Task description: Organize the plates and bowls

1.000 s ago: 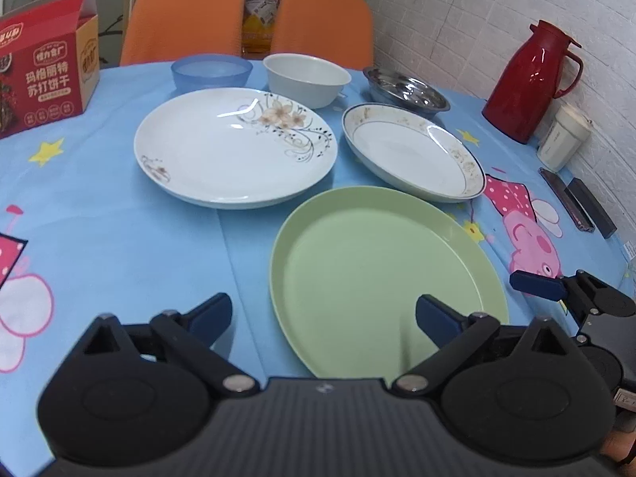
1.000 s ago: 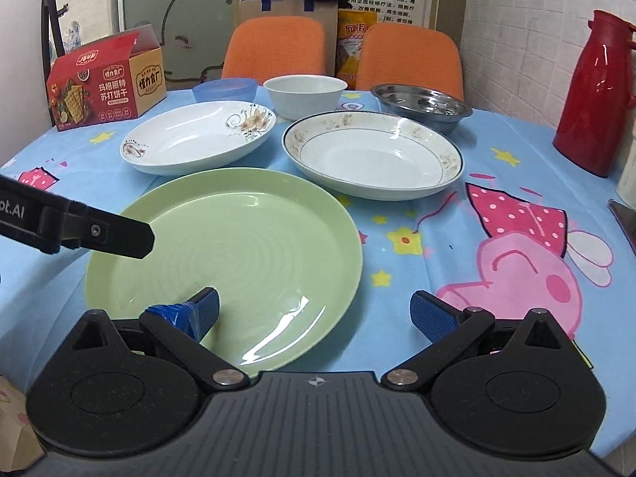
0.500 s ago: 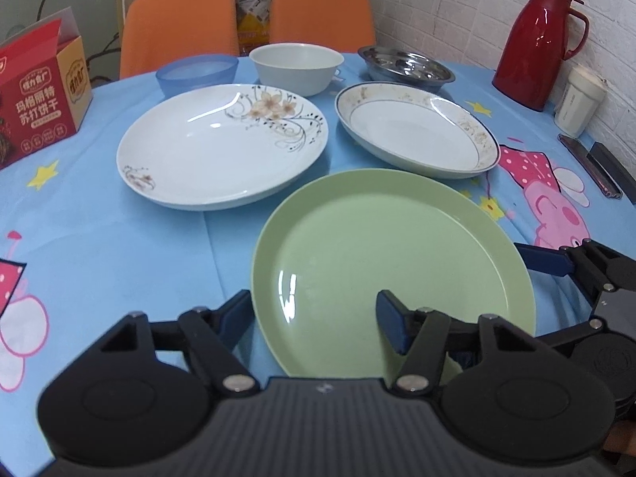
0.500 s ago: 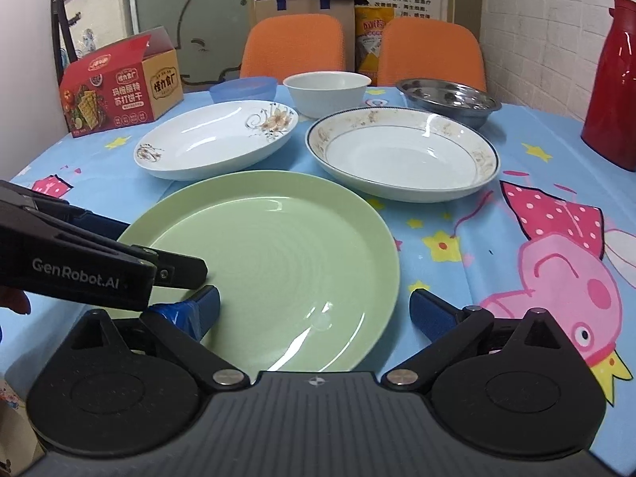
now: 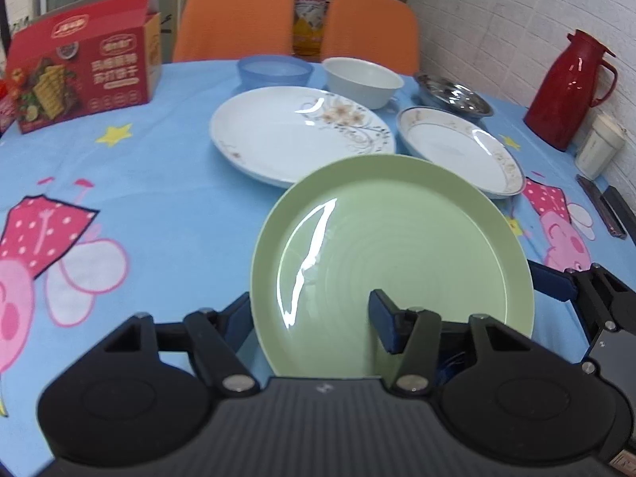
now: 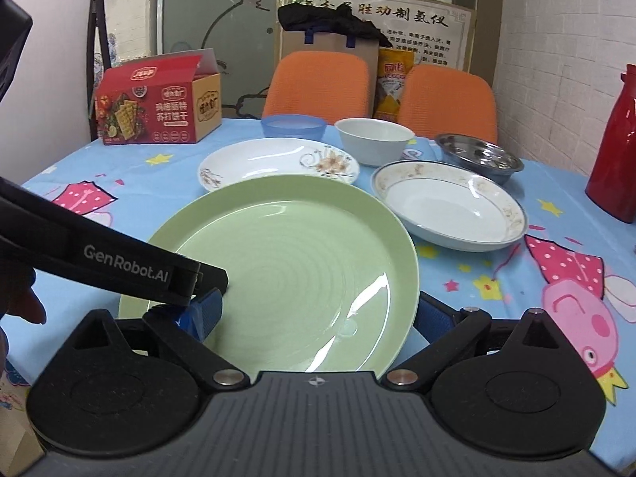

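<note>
While both grippers angle down over the near edge of the table, the scene reads so:

Left gripper [image 5: 310, 318]: points steeply down; its jaws are closing, one finger under the left rim of the green plate [image 5: 391, 254], the other on the plate's upper face, the rim between them.
Right gripper [image 6: 318, 314]: tilted less steeply; its jaws stand apart, one pad on the plate's face, the other at its right rim; whether they press, I cannot tell.
Green plate: near the front edge of the table [image 5: 167, 206], its far rim overlapping the view of the floral plate [image 5: 294, 131].
Gold-rimmed plate [image 5: 457, 151]: just right of the floral plate, toward the table's right edge.
Far edge: blue bowl [image 5: 274, 73], white bowl [image 5: 361, 79], steel dish [image 5: 453, 93] in a row.
Left far corner: red cracker box [image 5: 83, 75].
Right edge: red thermos [image 5: 568, 87], pale cup [image 5: 600, 147].
Behind: two orange chairs [image 5: 234, 20].
</note>
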The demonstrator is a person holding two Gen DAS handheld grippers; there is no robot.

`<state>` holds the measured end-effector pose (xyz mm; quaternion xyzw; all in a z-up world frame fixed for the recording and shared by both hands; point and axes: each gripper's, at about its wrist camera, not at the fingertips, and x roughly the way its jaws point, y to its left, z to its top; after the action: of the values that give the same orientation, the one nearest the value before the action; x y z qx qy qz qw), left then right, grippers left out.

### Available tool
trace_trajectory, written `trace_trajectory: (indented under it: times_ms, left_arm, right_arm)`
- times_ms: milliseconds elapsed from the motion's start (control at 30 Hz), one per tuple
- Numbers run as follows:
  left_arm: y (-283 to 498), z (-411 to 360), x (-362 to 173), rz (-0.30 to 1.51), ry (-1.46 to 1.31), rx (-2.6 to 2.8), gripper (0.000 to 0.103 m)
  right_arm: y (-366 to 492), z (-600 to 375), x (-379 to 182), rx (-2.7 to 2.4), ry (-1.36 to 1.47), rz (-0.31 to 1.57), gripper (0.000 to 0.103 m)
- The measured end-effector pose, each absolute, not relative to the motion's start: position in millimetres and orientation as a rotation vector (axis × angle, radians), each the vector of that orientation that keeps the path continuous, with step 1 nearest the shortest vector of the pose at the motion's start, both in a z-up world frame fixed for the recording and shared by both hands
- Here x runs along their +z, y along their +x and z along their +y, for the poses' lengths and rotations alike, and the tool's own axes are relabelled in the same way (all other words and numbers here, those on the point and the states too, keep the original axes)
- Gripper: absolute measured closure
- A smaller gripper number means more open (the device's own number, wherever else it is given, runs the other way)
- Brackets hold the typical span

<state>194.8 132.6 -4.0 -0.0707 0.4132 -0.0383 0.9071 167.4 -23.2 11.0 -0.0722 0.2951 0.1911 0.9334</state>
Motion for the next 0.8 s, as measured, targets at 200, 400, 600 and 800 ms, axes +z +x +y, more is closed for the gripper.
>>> trace_trajectory:
  times_ms: [200, 400, 600, 800]
  left_arm:
    - [180, 176, -11, 0.89, -0.177, -0.004, 0.05]
    - [187, 176, -18, 0.866, -0.118, 0.016, 0.049]
    - [197, 176, -19, 0.849, -0.117, 0.001, 0.049]
    - [193, 190, -15, 0.833, -0.194, -0.022, 0.035]
  right_arm:
    - [161, 19, 5, 0.503, -0.141, 0.636, 0.014]
    - [168, 32, -7, 0.516, -0.137, 0.703, 0.013]
    - [175, 29, -7, 0.503, -0.13, 0.695, 0.013]
    - [177, 19, -2, 0.555, -0.124, 0.718, 0.016]
